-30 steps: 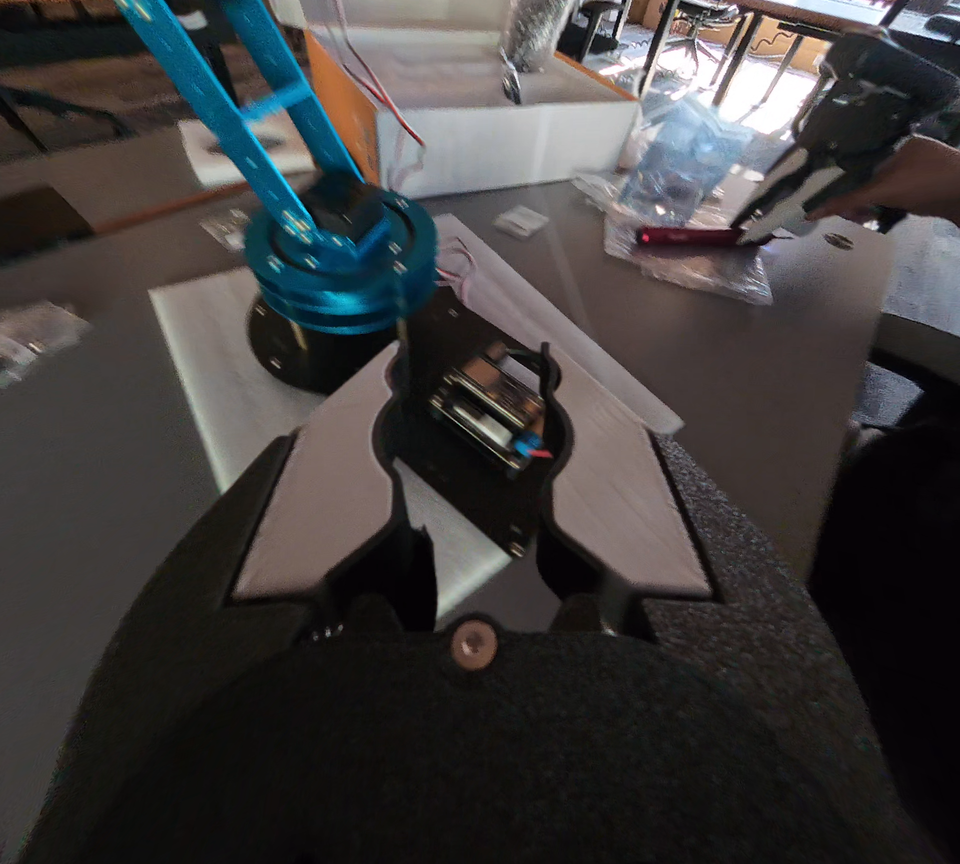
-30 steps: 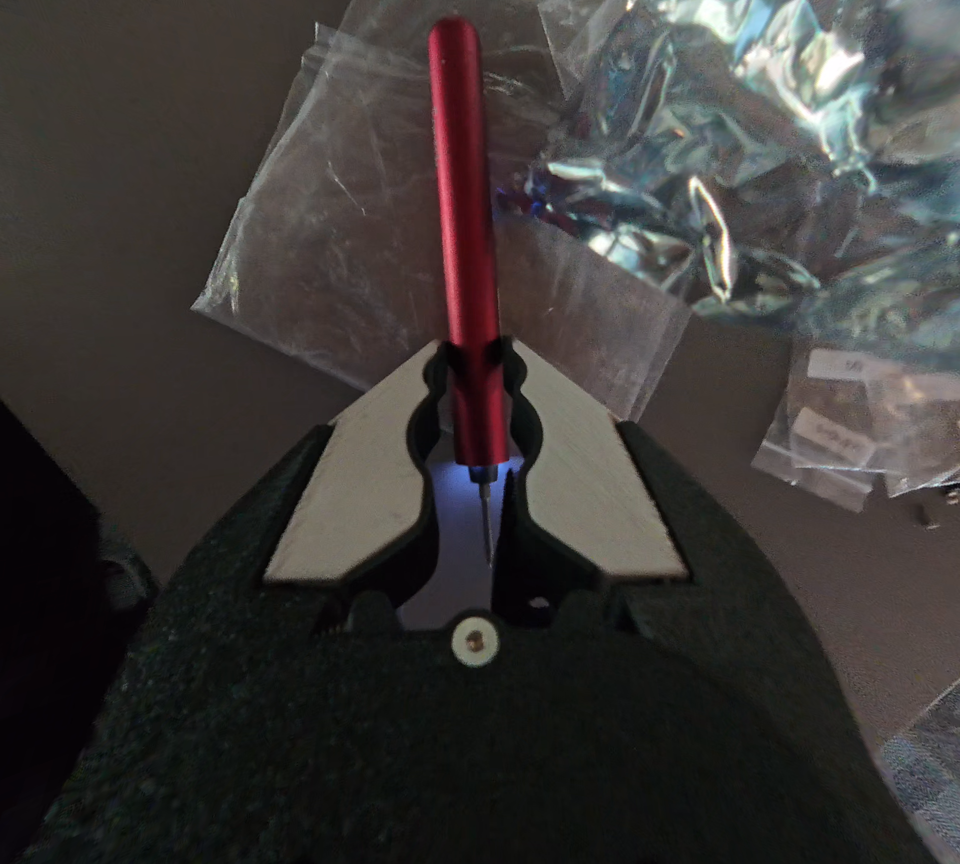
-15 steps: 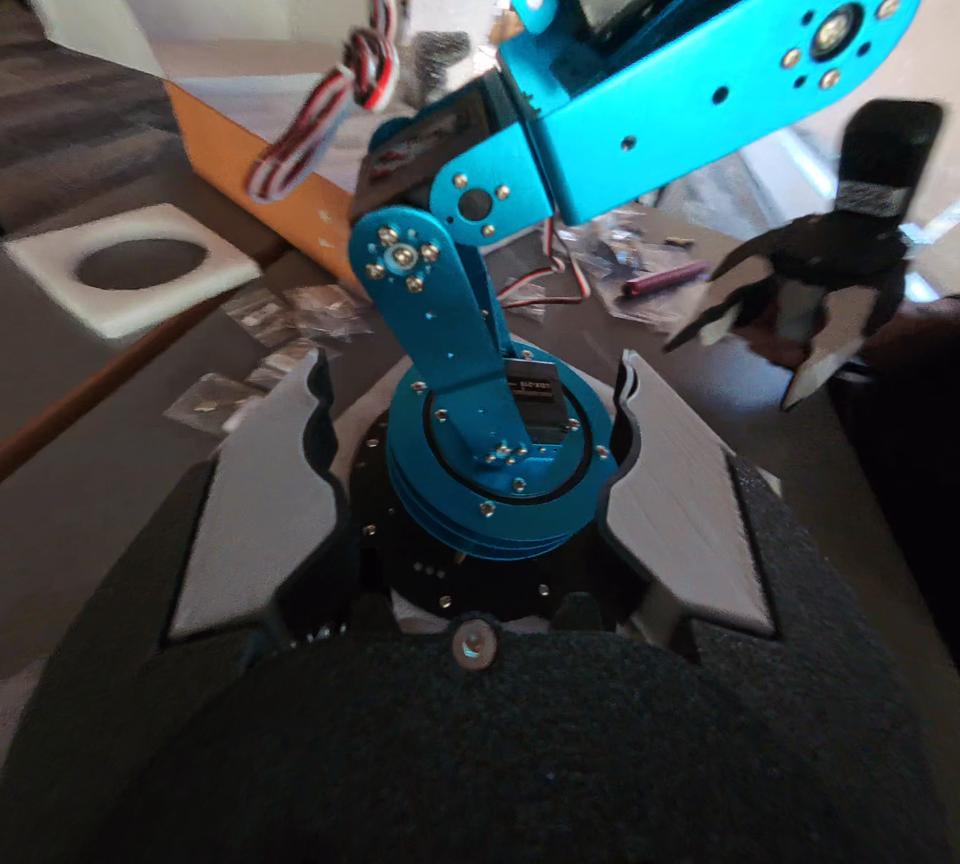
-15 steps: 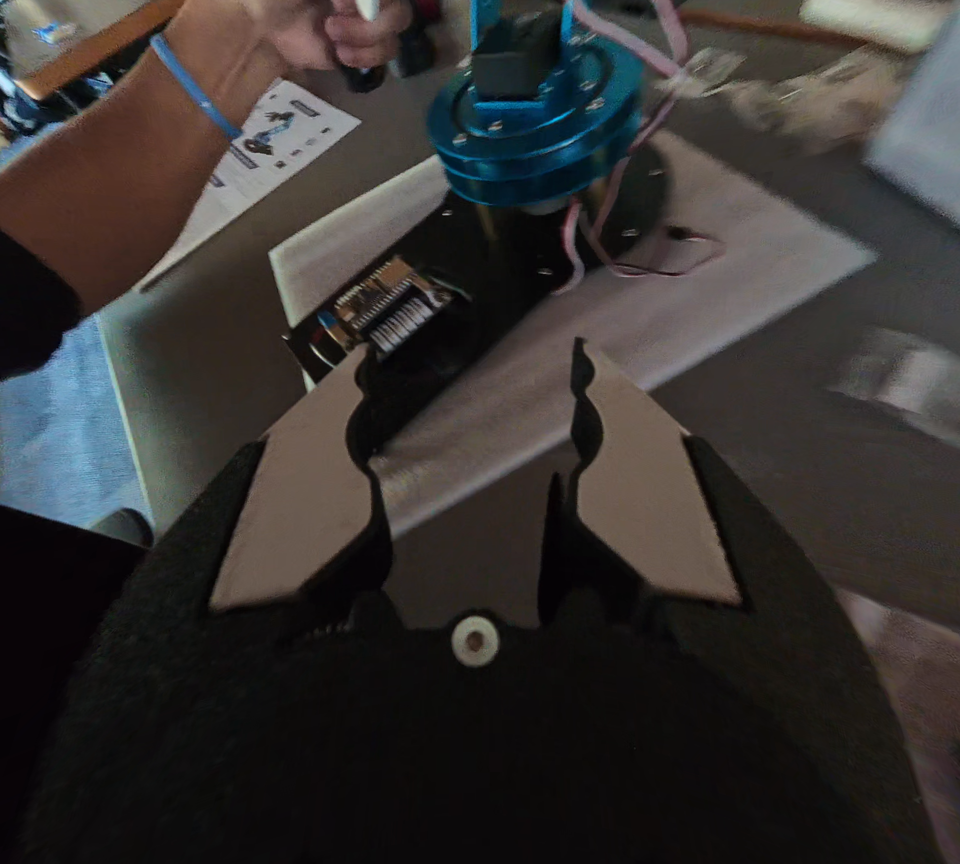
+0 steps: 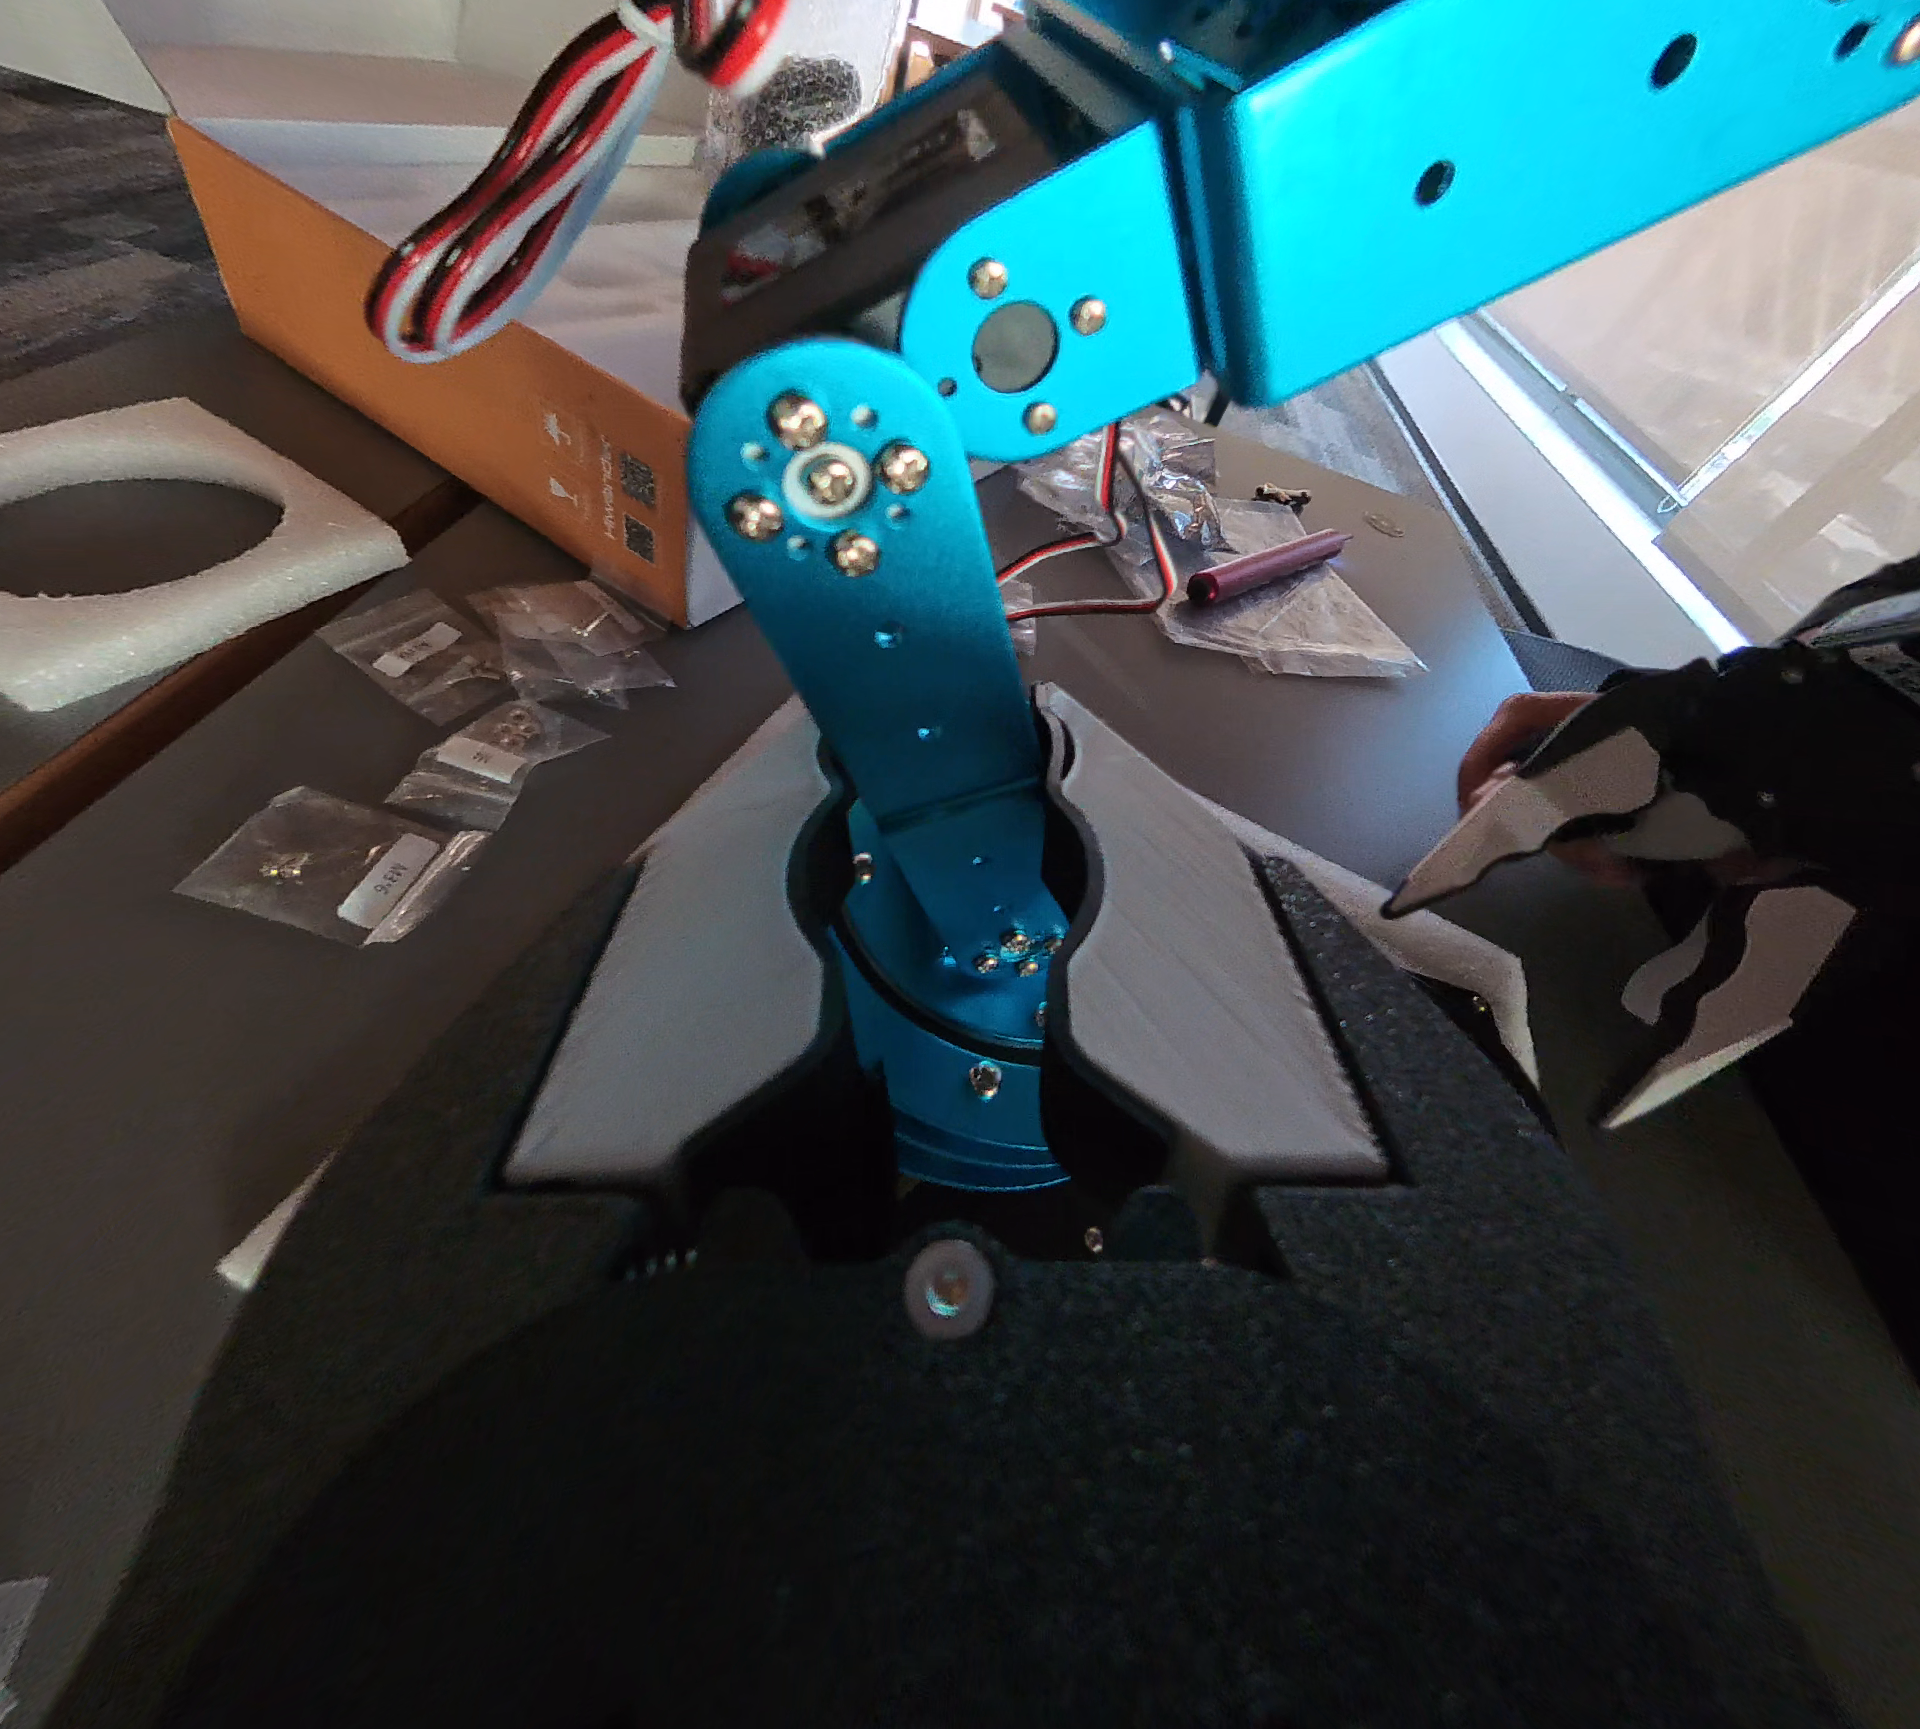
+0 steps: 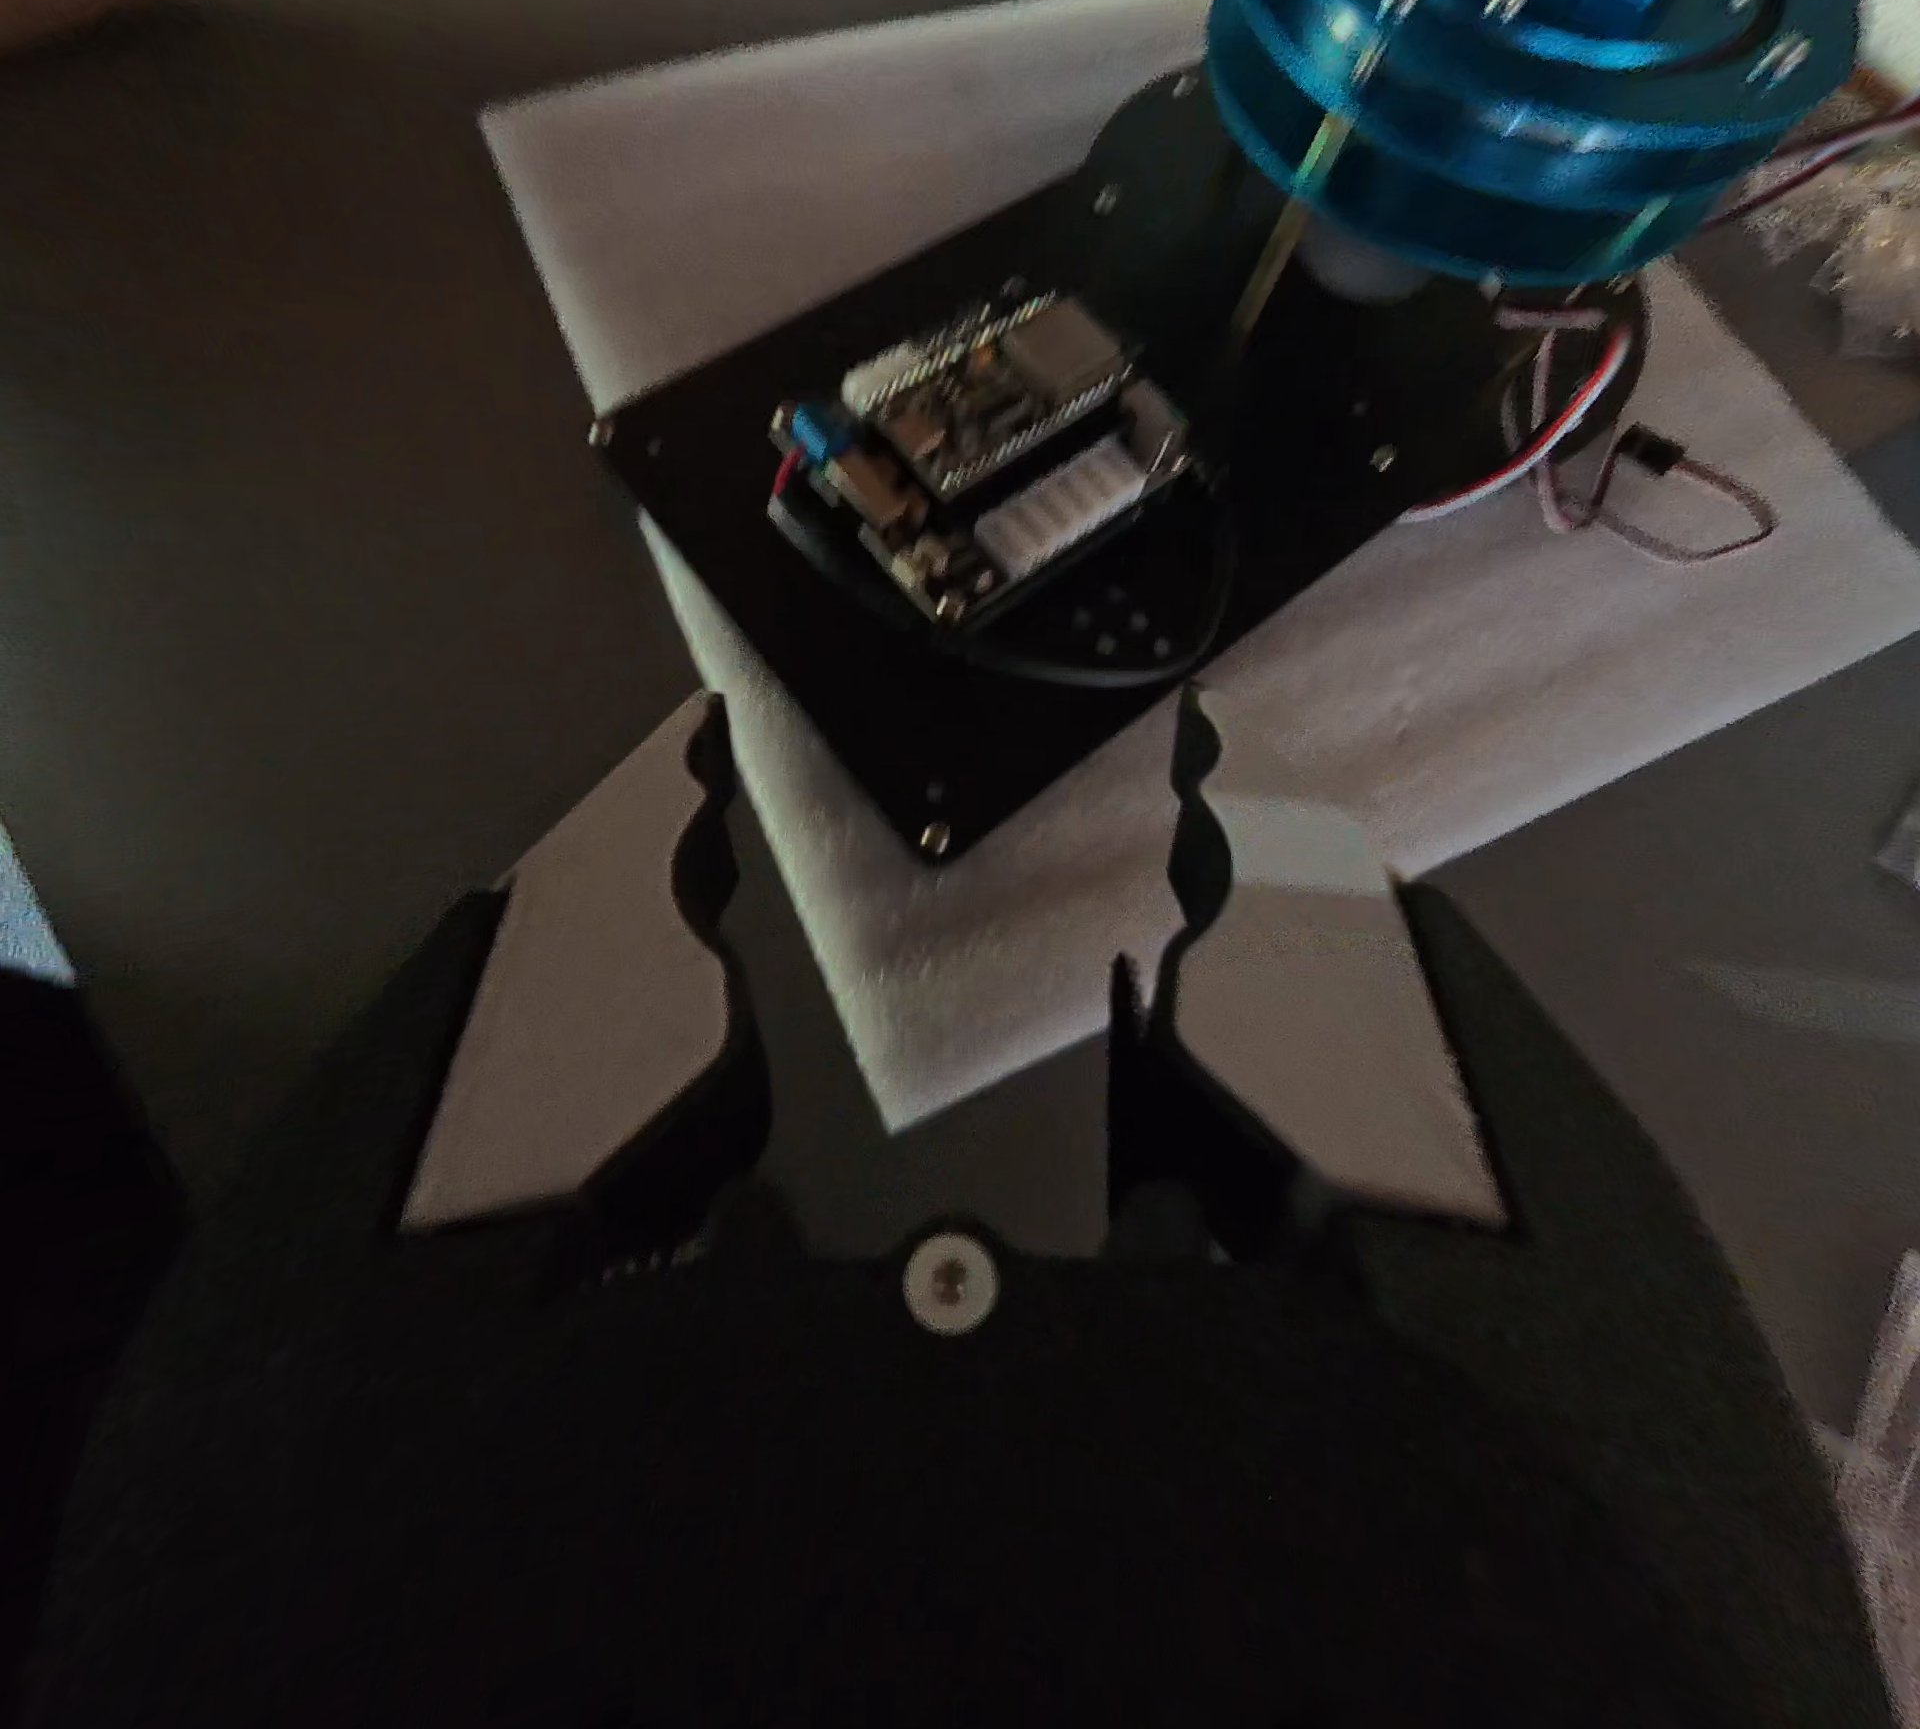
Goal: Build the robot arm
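Observation:
A blue metal robot arm [image 5: 883, 640] stands on a blue turntable [image 6: 1507, 69] over a black base plate [image 6: 935, 723]. The plate carries a small circuit board [image 6: 977, 453] and rests on a white foam sheet [image 6: 1403, 723]. My left gripper [image 5: 930, 744] is shut on the arm's lower link just above the turntable. My right gripper [image 6: 951, 703] is open and empty, and hovers over the near corner of the base plate. It also shows in the left wrist view [image 5: 1558, 910], right of the arm. A red screwdriver [image 5: 1268, 562] lies on plastic bags behind the arm.
An orange and white cardboard box [image 5: 468, 370] stands open at the back left. A white foam piece with a round hole [image 5: 156, 630] lies at the left. Small bags of screws [image 5: 343, 869] lie on the grey table. A red, white and black wire bundle [image 5: 540, 193] hangs from the arm.
My right gripper let go of the red screwdriver, opened, and moved over to the base plate. My left gripper swung round to the blue arm and closed on its lower link.

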A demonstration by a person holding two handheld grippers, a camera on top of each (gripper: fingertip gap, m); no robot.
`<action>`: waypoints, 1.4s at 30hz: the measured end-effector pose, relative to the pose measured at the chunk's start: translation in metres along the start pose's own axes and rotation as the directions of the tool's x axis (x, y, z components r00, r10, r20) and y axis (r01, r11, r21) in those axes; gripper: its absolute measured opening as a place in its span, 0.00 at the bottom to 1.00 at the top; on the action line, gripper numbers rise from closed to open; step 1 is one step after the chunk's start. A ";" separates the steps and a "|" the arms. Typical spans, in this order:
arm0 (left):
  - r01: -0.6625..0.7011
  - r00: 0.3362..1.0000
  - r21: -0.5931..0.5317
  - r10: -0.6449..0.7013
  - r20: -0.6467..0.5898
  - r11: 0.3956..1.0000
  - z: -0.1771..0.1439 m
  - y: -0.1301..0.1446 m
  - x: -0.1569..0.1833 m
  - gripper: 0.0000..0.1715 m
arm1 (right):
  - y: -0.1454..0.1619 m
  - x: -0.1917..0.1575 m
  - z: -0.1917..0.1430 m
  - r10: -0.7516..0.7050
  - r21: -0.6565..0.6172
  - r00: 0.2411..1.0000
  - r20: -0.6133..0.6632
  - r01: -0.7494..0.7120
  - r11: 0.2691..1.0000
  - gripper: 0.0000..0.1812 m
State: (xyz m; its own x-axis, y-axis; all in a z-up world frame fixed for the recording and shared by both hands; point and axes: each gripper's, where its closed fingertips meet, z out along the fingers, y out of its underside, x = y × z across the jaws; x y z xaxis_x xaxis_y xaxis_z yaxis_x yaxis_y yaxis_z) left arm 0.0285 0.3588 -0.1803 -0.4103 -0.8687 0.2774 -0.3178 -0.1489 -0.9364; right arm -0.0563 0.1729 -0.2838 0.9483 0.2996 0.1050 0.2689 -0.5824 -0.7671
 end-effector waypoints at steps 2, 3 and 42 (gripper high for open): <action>-0.012 1.000 -0.023 0.012 0.020 1.000 -0.001 0.001 -0.001 0.17 | 0.016 0.003 -0.005 -0.039 -0.050 0.999 -0.031 0.037 0.998 0.42; -0.026 0.999 -0.039 0.027 0.034 0.999 -0.001 0.001 -0.001 0.17 | 0.018 0.003 -0.005 -0.050 -0.053 0.998 -0.024 0.049 0.997 0.33; -0.087 0.947 -0.055 0.100 0.306 0.995 -0.077 -0.012 0.058 0.14 | -0.019 0.014 0.020 0.625 -0.502 0.308 0.718 -0.392 0.771 0.03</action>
State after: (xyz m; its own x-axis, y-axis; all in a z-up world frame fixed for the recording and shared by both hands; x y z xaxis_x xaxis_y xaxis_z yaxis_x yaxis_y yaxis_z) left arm -0.0577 0.3467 -0.1368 -0.1590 -0.9818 0.1037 -0.3278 -0.0465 -0.9436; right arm -0.0515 0.2032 -0.2802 0.3394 0.2709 -0.9008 -0.0794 -0.9460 -0.3144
